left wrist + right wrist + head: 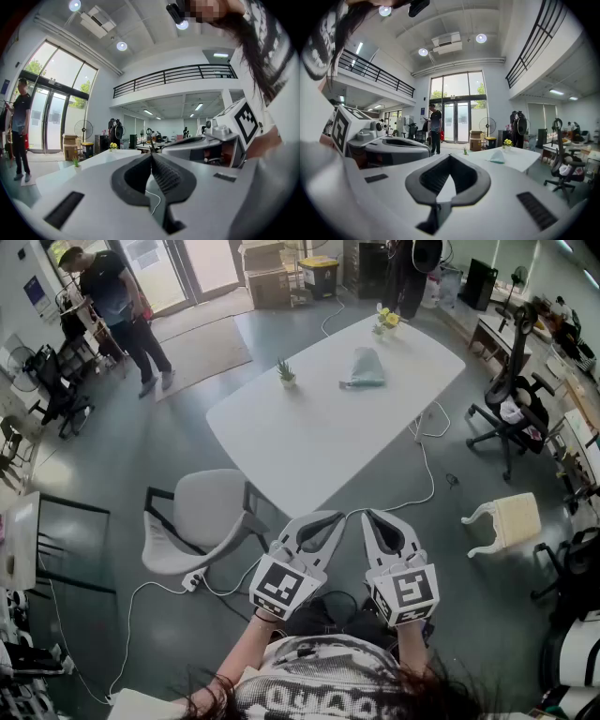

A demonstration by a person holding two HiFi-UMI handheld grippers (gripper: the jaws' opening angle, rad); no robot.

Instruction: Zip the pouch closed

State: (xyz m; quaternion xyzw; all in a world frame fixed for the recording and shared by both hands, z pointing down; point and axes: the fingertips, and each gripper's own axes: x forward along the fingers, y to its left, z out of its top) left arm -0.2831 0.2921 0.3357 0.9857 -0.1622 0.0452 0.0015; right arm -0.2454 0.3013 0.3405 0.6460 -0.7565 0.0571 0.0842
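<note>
Nearest the camera, the person holds both grippers side by side at chest height, above the floor and short of the table.

- The left gripper (330, 517) has its jaws pressed fully together, with nothing between them.
- The right gripper (372, 515) has its jaw tips meeting, with only a narrow wedge of gap lower down. It is empty too.
- Each gripper shows beside the other in the two gripper views.

Floor: grey, smooth and slightly glossy.
- A grey chair (197, 517) stands at the table's near corner.
- A white cable (427, 460) trails across the floor past the table's right edge.
- A cream stool (506, 521) lies tipped over on the right.
- A black office chair (511, 399) stands beyond the stool.

Table (309, 432): white, rounded corners, set at an angle to the person, mostly bare.
- The pouch (364, 368), grey-green, lies flat towards the far end, well apart from both grippers.
- A small potted plant (286, 374) stands left of the pouch, near the table edge.
- Yellow flowers (386, 320) stand at the far corner.

Far side of the room:
- A brown doormat (202, 348) lies before glass doors.
- Cardboard boxes (267, 277) and a yellow-lidded bin (319, 273) stand by the wall.
- A standing fan (489, 125) is nearby.
- A person in dark clothes (117, 296) stands at the upper left.
- A railed mezzanine (173, 77) runs under a high white ceiling with round lights.
</note>
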